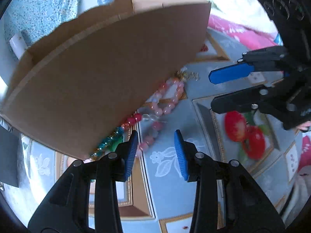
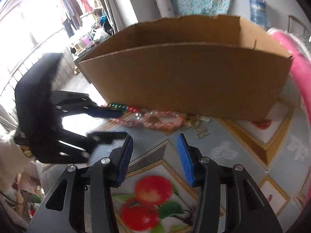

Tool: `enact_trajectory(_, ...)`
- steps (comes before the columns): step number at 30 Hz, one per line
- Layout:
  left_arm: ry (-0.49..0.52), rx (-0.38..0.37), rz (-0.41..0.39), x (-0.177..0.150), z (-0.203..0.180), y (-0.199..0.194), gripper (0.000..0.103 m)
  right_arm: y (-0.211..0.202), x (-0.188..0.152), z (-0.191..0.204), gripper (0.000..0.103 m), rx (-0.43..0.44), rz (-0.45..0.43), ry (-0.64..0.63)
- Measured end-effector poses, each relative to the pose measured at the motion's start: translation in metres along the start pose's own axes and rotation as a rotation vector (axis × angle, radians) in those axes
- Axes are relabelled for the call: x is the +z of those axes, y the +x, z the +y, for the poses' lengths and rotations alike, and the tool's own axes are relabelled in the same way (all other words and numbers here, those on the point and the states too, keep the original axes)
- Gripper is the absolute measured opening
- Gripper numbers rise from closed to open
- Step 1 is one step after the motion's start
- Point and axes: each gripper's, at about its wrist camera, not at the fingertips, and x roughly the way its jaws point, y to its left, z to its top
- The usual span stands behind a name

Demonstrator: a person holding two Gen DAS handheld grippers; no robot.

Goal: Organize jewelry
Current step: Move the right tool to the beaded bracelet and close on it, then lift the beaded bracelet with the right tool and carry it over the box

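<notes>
Along the near wall of a cardboard box [image 1: 107, 68] [image 2: 184, 81] lies a row of jewelry on the table: pink bead bracelets [image 1: 169, 97] [image 2: 155, 119], red beads [image 1: 134, 119], teal-green beads [image 1: 110, 139] [image 2: 116, 104] and a gold chain [image 1: 189, 75] [image 2: 198, 124]. My left gripper [image 1: 156, 136] [image 2: 123, 124] is open just short of the pink beads, one finger close to the teal beads; nothing sits between its pads. My right gripper [image 2: 155, 137] [image 1: 211, 91] is open and empty, hanging over the cloth a little before the bracelets.
A printed tablecloth [image 1: 194, 89] with a red fruit picture [image 2: 147, 203] covers the table. A small red item [image 2: 262, 124] lies by the box's right corner. Pink fabric [image 2: 299, 68] is bunched at the right. A blue container [image 2: 257, 9] stands behind the box.
</notes>
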Motion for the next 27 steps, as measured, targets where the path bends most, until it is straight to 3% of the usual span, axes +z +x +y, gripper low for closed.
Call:
enact_trajectory(4, -0.005, -0.036, -0.022, -0.007, 0.002, -0.003, 0.033, 0.012, 0.008, 0.016, 0.046, -0.023, 0.021, -0.115)
enact_trajectory(7, -0.037, -0.029, -0.030, -0.020, 0.003, -0.015, 0.013, 0.018, 0.013, 0.023, 0.045, -0.021, 0.036, -0.189)
enact_trajectory(8, -0.051, -0.039, -0.032, -0.023, 0.004, -0.017, 0.012, 0.022, 0.019, 0.025, 0.045, -0.018, 0.044, -0.208)
enact_trajectory(13, -0.106, -0.074, -0.059, -0.047, 0.003, -0.032, 0.012, 0.044, 0.034, 0.034, 0.044, -0.050, 0.122, -0.290)
enact_trajectory(17, -0.117, -0.081, -0.062, -0.060, -0.002, -0.043, 0.012, 0.058, 0.040, 0.031, 0.013, -0.092, 0.180, -0.297)
enact_trajectory(18, -0.118, -0.088, -0.058, -0.062, -0.003, -0.045, 0.012, 0.062, 0.041, 0.029, 0.010, -0.100, 0.190, -0.292)
enact_trajectory(23, -0.105, -0.100, -0.029, -0.054, -0.010, -0.045, 0.021, 0.073, 0.040, 0.042, 0.010, -0.169, 0.201, -0.348)
enact_trajectory(27, -0.068, -0.063, -0.029, -0.034, -0.025, -0.034, 0.023, 0.079, 0.041, 0.045, 0.012, -0.149, 0.190, -0.345)
